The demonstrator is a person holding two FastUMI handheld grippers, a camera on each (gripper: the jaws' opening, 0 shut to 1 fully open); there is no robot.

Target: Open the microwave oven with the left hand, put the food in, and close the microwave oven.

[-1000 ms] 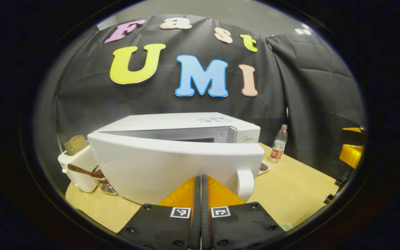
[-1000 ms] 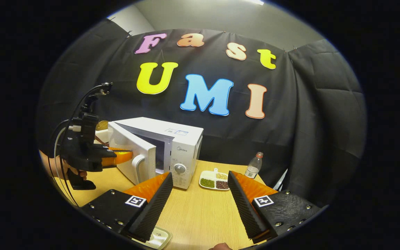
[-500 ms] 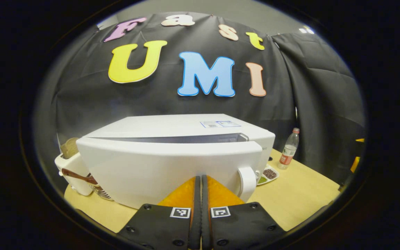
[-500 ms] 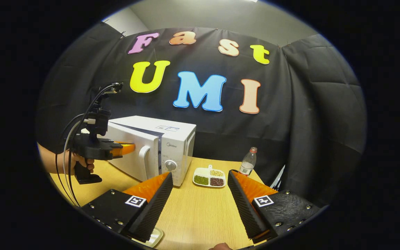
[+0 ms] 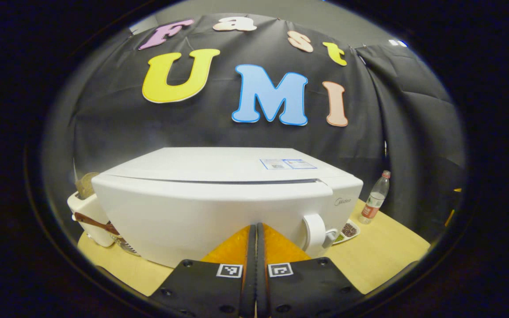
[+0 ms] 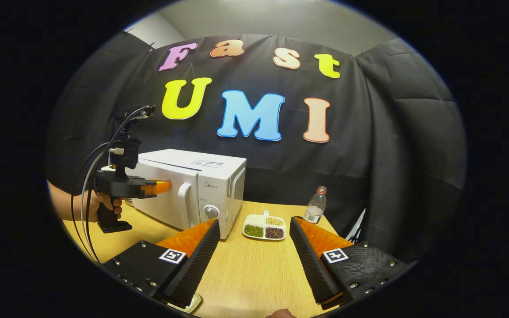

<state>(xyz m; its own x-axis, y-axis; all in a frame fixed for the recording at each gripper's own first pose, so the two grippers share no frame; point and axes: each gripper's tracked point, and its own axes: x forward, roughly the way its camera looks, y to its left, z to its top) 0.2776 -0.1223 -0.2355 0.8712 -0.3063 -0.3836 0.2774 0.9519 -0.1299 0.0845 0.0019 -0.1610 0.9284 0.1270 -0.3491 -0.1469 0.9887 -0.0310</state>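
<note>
The white box-shaped microwave oven [image 5: 219,198] is seen at centre of the left gripper view, w/ its door [image 5: 210,216] flush against the body, i.e. closed. The left gripper [image 5: 256,229] is placed at 6 o'clock in that view, jaws closed together w/ nothing between them, tips pressed against the door front just beside the white door handle [image 5: 314,229], which lies at approx. 3 o'clock of the tips. In the right gripper view the left gripper [image 6: 159,187] is held by a hand [image 6: 93,205] at 9 o'clock, tips touching the microwave door. The right gripper [image 6: 254,229] is held w/ jaws wide open, empty, over the light wooden table [image 6: 254,274]. A white divided dish of beans [image 6: 264,227] lies on the table between the fingers in view, near the microwave at its 3 o'clock. A clear plastic bottle w/ red cap [image 6: 315,206] stands just beside the dish. Food inside the oven can't be made out.
</note>
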